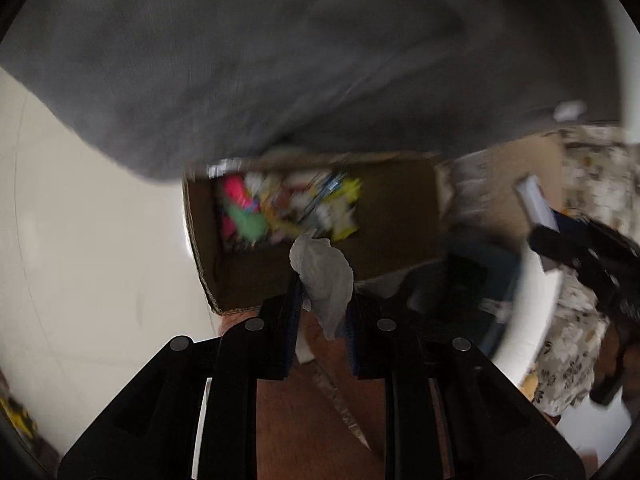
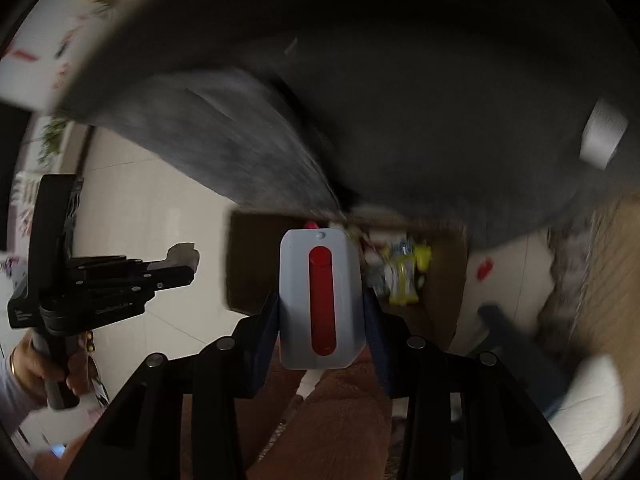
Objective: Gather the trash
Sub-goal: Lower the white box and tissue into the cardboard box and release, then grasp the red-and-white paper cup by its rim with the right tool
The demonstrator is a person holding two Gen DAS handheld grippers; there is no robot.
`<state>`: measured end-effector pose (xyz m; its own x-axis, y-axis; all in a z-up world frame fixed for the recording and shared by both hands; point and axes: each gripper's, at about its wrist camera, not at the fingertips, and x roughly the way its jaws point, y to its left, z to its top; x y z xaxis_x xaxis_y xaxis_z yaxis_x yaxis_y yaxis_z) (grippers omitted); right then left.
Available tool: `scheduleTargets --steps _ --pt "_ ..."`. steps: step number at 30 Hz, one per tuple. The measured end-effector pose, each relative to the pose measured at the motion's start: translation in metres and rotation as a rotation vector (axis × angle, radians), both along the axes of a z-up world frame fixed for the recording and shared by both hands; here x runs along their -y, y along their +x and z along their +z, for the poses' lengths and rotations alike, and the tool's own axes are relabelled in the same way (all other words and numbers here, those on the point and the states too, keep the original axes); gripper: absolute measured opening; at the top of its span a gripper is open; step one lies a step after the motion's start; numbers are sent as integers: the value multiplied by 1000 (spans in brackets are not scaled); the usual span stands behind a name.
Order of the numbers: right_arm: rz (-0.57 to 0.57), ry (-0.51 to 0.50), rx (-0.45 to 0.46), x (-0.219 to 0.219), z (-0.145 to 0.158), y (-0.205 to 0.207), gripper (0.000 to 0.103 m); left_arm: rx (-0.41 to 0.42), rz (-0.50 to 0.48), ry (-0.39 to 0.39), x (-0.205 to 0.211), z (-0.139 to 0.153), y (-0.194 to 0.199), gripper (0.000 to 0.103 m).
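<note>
Left gripper (image 1: pixel 322 304) was pinching a crumpled tissue (image 1: pixel 322 276), light and squashy, fine to hold anywhere. Right gripper (image 2: pixel 322 320) clamped a stiff, slick-looking white-and-red case (image 2: pixel 320 300) by its 2 edges (cardboard box (image 1: pixel 394 216) just ahead).
</note>
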<state>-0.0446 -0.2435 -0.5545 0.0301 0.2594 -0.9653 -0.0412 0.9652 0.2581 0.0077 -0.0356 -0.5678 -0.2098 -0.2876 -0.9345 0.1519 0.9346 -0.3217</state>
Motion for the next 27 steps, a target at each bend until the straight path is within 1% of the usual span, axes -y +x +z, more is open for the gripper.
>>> scheduleTargets --steps 1,2,3,4,5,6,8,9,10,11,12,14,16,19,20,21,22,23,25,26,27 --pt "-12 -18 -20 2 -22 1 42 -35 10 24 1 -25 1 26" --pt "-37 -50 -58 7 -55 2 45 -84 13 81 5 -61 3 39" --pt "-55 -75 -92 10 -75 4 62 -105 16 115 3 -76 2 64" --pt "-75 -105 -117 14 -93 5 68 -131 18 157 2 -95 2 75" --pt "-96 -135 -132 19 -107 8 68 -175 13 214 0 -118 1 80" --pt "-121 -149 -164 24 -123 8 68 -221 8 254 -1 -134 -1 80" --pt "-145 -182 -204 29 -137 7 68 -331 19 304 -11 -159 -7 80" --pt "-145 -185 -205 28 -137 7 68 -334 28 310 -17 -160 -8 80" --pt "-142 -174 -203 30 -134 5 68 -316 36 309 -18 -155 -7 80" --pt "-125 -168 -195 28 -126 4 68 -283 44 292 -19 -145 -7 80" --pt "-106 -168 -183 26 -119 3 68 -272 48 276 -22 -137 -8 80" --pt "-55 -150 -136 19 -88 2 68 -240 53 226 -26 -113 -8 80" --pt "-21 -103 -69 13 -46 8 68 -163 48 188 -27 -73 -8 80" --pt "15 12 81 1 37 20 70 -24 19 149 -26 -5 -3 80" --pt "21 77 156 -3 77 27 72 15 11 138 -25 14 -4 81" --pt "20 116 216 -5 106 34 77 49 5 129 -25 32 -6 86" --pt "17 150 294 -6 137 44 84 83 1 120 -24 50 -7 88" --pt "12 163 382 -7 167 57 87 126 3 101 -23 72 -8 89" --pt "-8 144 509 -5 206 88 95 184 12 64 -22 106 -8 89" --pt "-25 136 547 -4 217 103 97 205 18 57 -20 118 -9 89" --pt "-56 130 597 0 231 130 97 229 29 40 -21 131 -9 89"
